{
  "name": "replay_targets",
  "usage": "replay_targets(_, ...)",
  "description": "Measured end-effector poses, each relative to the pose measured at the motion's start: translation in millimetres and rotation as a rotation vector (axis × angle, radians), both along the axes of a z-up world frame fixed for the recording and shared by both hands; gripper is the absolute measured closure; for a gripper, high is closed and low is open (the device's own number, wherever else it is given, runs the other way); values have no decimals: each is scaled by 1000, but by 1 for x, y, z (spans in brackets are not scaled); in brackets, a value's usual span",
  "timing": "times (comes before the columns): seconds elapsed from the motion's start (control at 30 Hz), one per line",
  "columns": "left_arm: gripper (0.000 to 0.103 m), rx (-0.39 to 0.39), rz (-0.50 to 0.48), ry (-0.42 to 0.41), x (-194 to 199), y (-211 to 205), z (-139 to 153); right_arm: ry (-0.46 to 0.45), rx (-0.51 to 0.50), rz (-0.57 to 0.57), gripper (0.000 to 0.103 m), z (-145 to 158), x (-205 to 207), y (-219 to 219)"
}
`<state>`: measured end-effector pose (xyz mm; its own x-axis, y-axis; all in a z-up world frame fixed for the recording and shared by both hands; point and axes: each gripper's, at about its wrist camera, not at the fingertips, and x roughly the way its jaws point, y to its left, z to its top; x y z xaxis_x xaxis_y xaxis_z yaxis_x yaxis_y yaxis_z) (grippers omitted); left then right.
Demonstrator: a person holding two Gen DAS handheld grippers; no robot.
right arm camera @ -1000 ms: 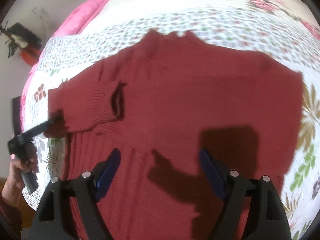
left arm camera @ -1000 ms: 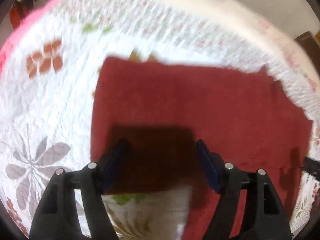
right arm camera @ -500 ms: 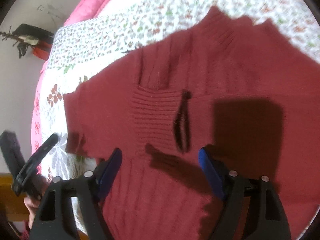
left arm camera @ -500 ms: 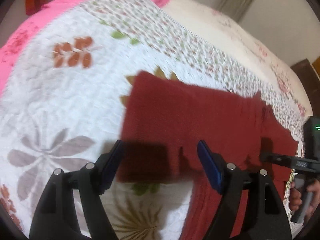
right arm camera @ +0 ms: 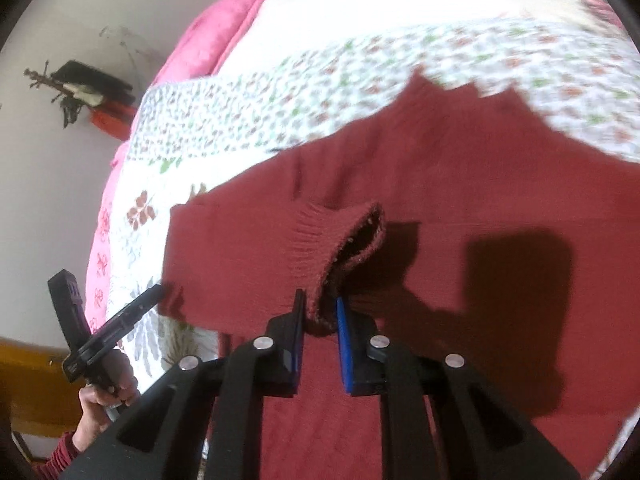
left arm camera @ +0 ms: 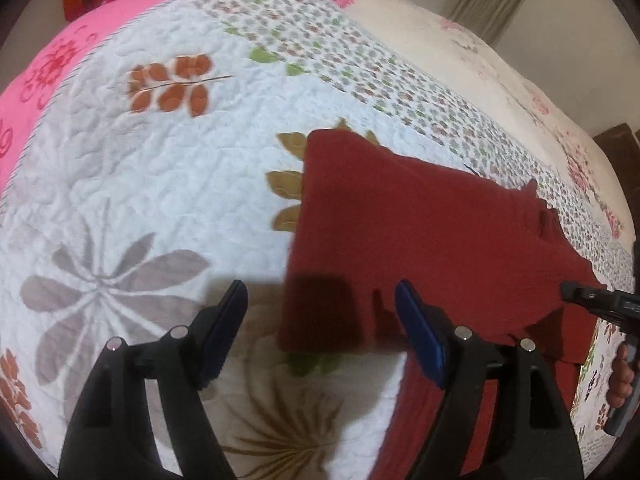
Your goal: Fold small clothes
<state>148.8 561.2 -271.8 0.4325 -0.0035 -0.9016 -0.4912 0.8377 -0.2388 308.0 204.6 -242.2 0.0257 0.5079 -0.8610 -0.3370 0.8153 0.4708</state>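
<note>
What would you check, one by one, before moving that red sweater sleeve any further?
1. Right gripper closed on the ribbed cuff: ok, the cuff edge sits between its pads.
2. Left gripper free: ok, open and holding nothing.
3. Red sweater body lying flat on the quilt: ok.
4. Sleeve already folded across the chest: ok.
5. Only one cuff layer pinched: cannot tell.
6. Hem end of the sweater flat: cannot tell, out of view.
</note>
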Motion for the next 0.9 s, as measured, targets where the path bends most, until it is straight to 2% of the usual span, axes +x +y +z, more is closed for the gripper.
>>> replay_targets(0.33, 27, 27, -72, 58, 46, -47, -17, -92, -93, -176, 92, 25, 9, -128)
replay_targets(0.5, 27, 51, -111, 96, 65, -73, -33, -104, -141, -285, 92, 21, 12, -184)
replay_targets(0.57, 24, 70, -129, 119, 71, -81, -42, -91, -178, -302, 91, 10, 12, -195)
replay_targets(0.63, 20, 121, -152, 140, 75, -88, -48, -37, -233, -301, 78, -11, 9, -192)
replay_targets(0.7, 20, 175, -181, 161, 79, -97, -49, -33, -294, -303, 67, -18, 7, -198)
replay_targets(0.8, 20, 156, -176, 141, 78, -99, -34, -69, -254, -329, 67, -7, 0, -204)
replay_targets(0.9, 20, 179, -174, 71, 74, -108, -9, -116, -215, -305, 67, 9, 1, -202)
